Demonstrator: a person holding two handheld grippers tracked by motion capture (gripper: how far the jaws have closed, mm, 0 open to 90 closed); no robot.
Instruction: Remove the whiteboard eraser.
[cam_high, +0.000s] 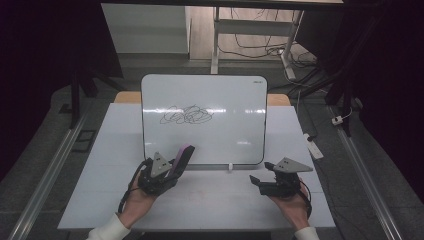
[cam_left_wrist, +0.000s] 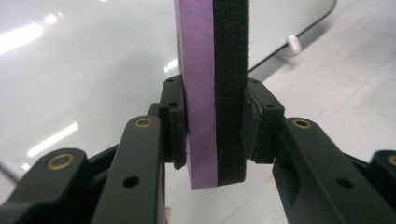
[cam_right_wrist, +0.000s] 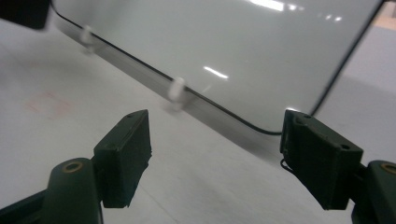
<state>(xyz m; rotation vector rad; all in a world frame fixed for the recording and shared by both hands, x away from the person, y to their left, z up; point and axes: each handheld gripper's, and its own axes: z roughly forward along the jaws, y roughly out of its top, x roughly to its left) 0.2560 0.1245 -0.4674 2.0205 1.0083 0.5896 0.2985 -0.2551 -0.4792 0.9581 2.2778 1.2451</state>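
A whiteboard (cam_high: 225, 100) stands upright on the white table (cam_high: 210, 200), with a black scribble (cam_high: 189, 115) on its upper middle. My left gripper (cam_high: 172, 167) is shut on a purple-and-black eraser (cam_high: 183, 156) just in front of the board's lower left part. In the left gripper view the eraser (cam_left_wrist: 212, 93) stands upright between the jaws, purple foam to the left and black felt to the right. My right gripper (cam_high: 262, 181) hangs open over the table in front of the board's lower right corner (cam_right_wrist: 261, 126), with nothing between its fingers (cam_right_wrist: 126, 154).
Small white feet (cam_right_wrist: 176, 91) hold up the board's bottom edge. A faint reddish smudge (cam_right_wrist: 49, 102) marks the table. Behind the table are a white desk frame (cam_high: 250, 30) and floor cables (cam_high: 260, 50). A white power strip (cam_high: 314, 146) lies on the floor at the right.
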